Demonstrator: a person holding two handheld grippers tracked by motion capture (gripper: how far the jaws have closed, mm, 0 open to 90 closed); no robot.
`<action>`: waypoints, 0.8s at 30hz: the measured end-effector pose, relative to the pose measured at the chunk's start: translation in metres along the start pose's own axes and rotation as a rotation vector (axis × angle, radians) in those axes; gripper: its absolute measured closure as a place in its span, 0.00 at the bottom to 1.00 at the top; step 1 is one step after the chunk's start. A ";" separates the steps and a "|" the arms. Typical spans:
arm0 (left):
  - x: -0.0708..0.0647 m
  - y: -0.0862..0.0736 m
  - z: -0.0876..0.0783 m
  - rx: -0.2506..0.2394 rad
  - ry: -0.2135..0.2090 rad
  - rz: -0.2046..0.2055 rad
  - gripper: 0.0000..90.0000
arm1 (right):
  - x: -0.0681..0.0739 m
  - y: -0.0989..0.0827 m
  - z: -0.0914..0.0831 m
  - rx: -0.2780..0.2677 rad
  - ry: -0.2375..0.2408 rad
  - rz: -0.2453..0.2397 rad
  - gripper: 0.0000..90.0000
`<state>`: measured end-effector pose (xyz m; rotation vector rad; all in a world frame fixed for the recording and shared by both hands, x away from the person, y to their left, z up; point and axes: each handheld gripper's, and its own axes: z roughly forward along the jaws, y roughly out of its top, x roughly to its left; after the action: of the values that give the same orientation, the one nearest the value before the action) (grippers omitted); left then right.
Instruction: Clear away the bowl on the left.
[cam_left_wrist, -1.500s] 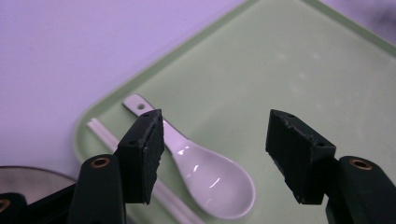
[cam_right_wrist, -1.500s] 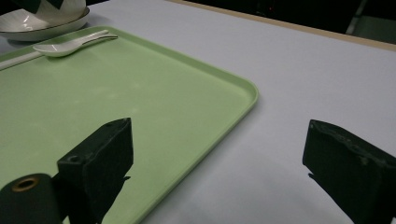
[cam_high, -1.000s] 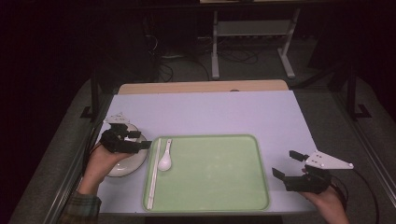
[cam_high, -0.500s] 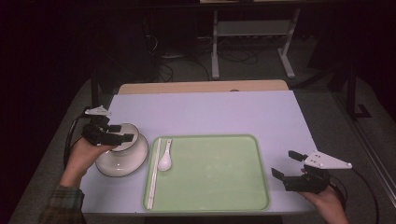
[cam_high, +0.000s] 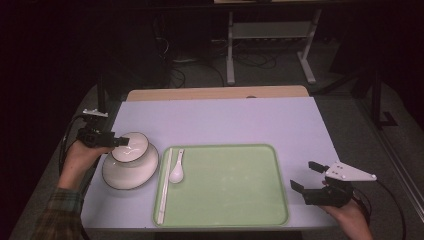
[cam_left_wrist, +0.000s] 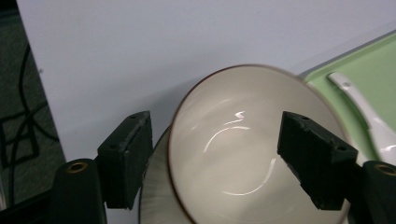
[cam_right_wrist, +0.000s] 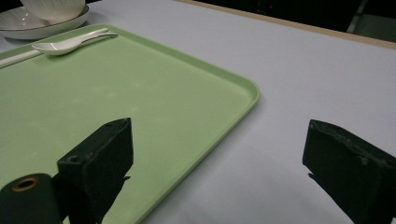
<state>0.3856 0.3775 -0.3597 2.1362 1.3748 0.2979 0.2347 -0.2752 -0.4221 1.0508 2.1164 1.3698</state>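
While the right gripper (cam_high: 309, 184) sat unmoved at the tray's (cam_high: 225, 220) four o'clock corner, jaws wide and empty, the left gripper (cam_high: 121, 142) had drawn back toward nine o'clock, uncovering the bowl (cam_high: 131, 148) on its plate (cam_high: 129, 176) left of the tray. Its jaws stood apart, just narrowing slightly, gripping nothing. The bowl's near rim was cut off in the left gripper view.

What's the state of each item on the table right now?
small bowl: upright, empty, sitting on the plate
plate: flat on the table, left of the tray
spoon: lying on the tray's left edge, bowl side up
chopsticks: lying along the tray's left rim
tray: flat, mostly bare
left claw: open, jaws astride the small bowl
right claw: open, empty
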 end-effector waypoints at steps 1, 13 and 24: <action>0.003 -0.001 0.003 0.014 0.008 -0.011 0.32 | 0.000 0.000 0.000 0.000 -0.001 0.001 0.09; 0.017 -0.013 0.029 0.137 -0.009 -0.069 0.55 | -0.001 -0.001 0.001 0.004 -0.002 0.001 0.09; 0.015 -0.015 0.040 0.181 -0.032 -0.078 0.74 | -0.001 -0.001 0.000 0.003 -0.005 0.003 0.09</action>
<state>0.3997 0.3814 -0.4026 2.2146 1.5128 0.1111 0.2348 -0.2763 -0.4225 1.0576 2.1146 1.3649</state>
